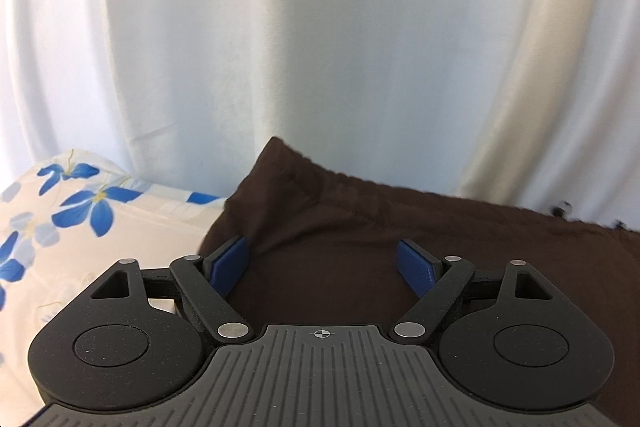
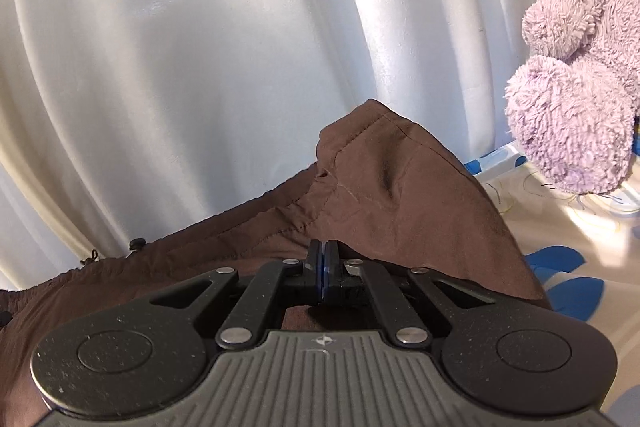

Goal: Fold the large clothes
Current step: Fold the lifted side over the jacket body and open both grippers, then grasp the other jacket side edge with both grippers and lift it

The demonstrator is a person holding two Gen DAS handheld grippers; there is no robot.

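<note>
White curtains (image 1: 320, 27) hang in soft folds behind a bed dressed in a cream sheet printed with blue flowers (image 1: 80, 219), where a large brown garment (image 2: 400, 195) lies spread across the bedding. At the centre of the left wrist view, the left claw (image 1: 323, 261) stands with its blue pads (image 1: 228, 261) wide apart over the dark cloth, nothing pressed between them. In the right wrist view, the right claw (image 2: 324, 269) has its pads together just above the garment; whether any fabric is pinched between them cannot be told. Beyond it, a stitched corner of the garment rises in a peak against the curtain, and a drawstring toggle (image 2: 136, 244) shows along the gathered hem to the left. A fluffy lilac plush toy (image 2: 576, 107) sits on the sheet at the far right.
</note>
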